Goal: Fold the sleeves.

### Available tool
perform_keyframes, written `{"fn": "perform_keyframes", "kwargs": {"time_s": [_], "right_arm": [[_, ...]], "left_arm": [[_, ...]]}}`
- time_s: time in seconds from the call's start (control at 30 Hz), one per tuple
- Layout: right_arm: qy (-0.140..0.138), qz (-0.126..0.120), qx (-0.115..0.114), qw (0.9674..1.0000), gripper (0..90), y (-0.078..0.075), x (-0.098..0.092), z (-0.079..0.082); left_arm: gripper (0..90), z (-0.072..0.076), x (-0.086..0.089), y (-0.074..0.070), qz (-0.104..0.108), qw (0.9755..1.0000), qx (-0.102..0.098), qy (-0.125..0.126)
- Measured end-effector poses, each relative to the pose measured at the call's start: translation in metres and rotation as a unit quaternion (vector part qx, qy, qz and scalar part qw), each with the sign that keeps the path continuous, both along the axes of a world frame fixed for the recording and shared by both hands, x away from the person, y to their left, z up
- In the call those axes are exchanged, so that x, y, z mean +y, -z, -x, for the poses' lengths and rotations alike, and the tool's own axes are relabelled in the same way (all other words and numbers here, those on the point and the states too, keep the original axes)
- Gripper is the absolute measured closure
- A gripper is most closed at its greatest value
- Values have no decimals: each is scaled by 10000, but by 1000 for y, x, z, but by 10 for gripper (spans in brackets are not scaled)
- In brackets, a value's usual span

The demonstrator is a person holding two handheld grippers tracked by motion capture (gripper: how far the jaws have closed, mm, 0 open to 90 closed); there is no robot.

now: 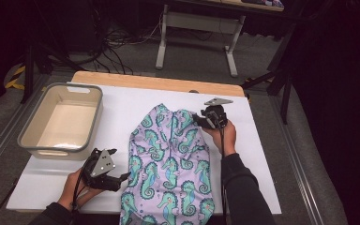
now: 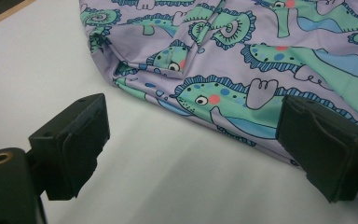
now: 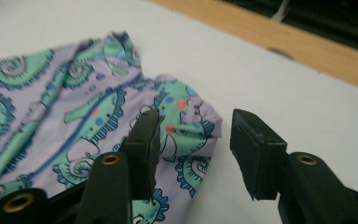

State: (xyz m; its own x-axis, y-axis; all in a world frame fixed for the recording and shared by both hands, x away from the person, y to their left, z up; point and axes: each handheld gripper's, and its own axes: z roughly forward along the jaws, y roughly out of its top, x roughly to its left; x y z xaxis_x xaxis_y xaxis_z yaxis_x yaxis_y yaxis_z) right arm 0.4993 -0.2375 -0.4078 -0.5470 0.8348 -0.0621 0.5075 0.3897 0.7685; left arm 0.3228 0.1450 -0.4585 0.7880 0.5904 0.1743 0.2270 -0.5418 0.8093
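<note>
**Seahorse cloth at centre frame**

The seahorse-print cloth (image 1: 171,164) lies lower centre on the white table (image 1: 262,154). The right gripper (image 1: 201,121) (jaws apart, nothing between) sits at its upper right edge; the left gripper (image 1: 119,180), jaws wide, at its lower left.

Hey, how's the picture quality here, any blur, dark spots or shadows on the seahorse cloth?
High view: lit white table, dark surroundings, lilac seahorse-print cloth soft. Left gripper view: cloth sharp, near black tool slightly soft, faint shadow under the cloth's edge. Right gripper view: cloth mildly blurred, far wooden table edge out of focus.
</note>
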Motion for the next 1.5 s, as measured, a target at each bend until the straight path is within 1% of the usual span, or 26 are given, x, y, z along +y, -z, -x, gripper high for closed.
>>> {"fn": "perform_keyframes", "kwargs": {"time_s": [0.03,0.1,0.23,0.27,0.3,0.4,0.43,0.53,0.57,0.63,0.7,0.73,0.77,0.8,0.87,0.9,0.93,1.0,1.03,1.13,1.2,1.27,1.37,1.4,1.47,1.5], "right_arm": [[1,70,53,10000,490,4,3,-3],[-15,-3,173,9998,475,12,7,-8],[87,44,239,9997,377,22,13,-14],[156,132,228,9995,344,24,15,-16],[229,170,199,9994,337,25,16,-17],[277,129,229,9993,340,27,17,-20],[399,211,242,9987,380,28,19,-25],[548,324,233,9977,420,31,18,-30],[551,321,257,9976,431,31,17,-32],[556,358,298,9974,519,33,16,-35],[499,270,360,9977,557,34,17,-37],[479,305,373,9977,616,34,18,-38],[479,305,373,9977,616,34,18,-38],[397,400,408,9976,701,34,21,-39],[395,482,377,9973,774,33,22,-39],[413,527,361,9971,793,32,23,-39],[434,637,329,9965,801,31,24,-38],[506,765,175,9956,831,28,27,-38],[564,829,69,9949,834,26,28,-37],[577,885,-3,9944,833,23,29,-38],[605,814,-62,9948,828,21,28,-38],[636,808,-96,9947,815,21,27,-38],[679,760,-166,9947,725,20,26,-38],[733,747,-207,9943,710,19,26,-38],[653,581,-214,9959,705,16,24,-36],[633,568,-224,9961,704,15,24,-35]], "left_arm": [[106,0,0,0,-6,10000,-10,-13],[105,0,1,0,-6,10000,-18,-18],[106,0,1,0,13,10000,-15,-31],[106,0,1,0,14,10000,-14,-28],[106,0,1,0,9,10000,-14,-21],[106,0,0,0,1,10000,-11,-11],[106,0,0,0,5,10000,-1,10],[106,0,1,0,19,10000,-18,4],[106,0,1,0,49,10000,-7,-3],[106,0,2,0,66,10000,5,4],[106,0,2,-1,48,10000,-17,12],[106,0,2,-1,49,10000,-12,16],[106,0,2,-1,49,10000,-12,16],[106,0,2,0,68,10000,3,12],[106,0,2,0,53,10000,5,22],[106,0,2,0,56,10000,8,16],[106,-1,1,0,53,10000,10,17],[106,0,1,0,43,10000,-8,29],[106,0,1,0,47,10000,-8,28],[106,0,1,0,61,10000,3,22],[106,0,1,0,56,10000,-2,31],[106,0,1,0,39,10000,-9,32],[106,0,1,-1,56,10000,-16,31],[106,0,1,-1,66,10000,-26,28],[106,0,2,-2,66,10000,-27,21],[106,0,2,-1,72,10000,-24,16]]}}
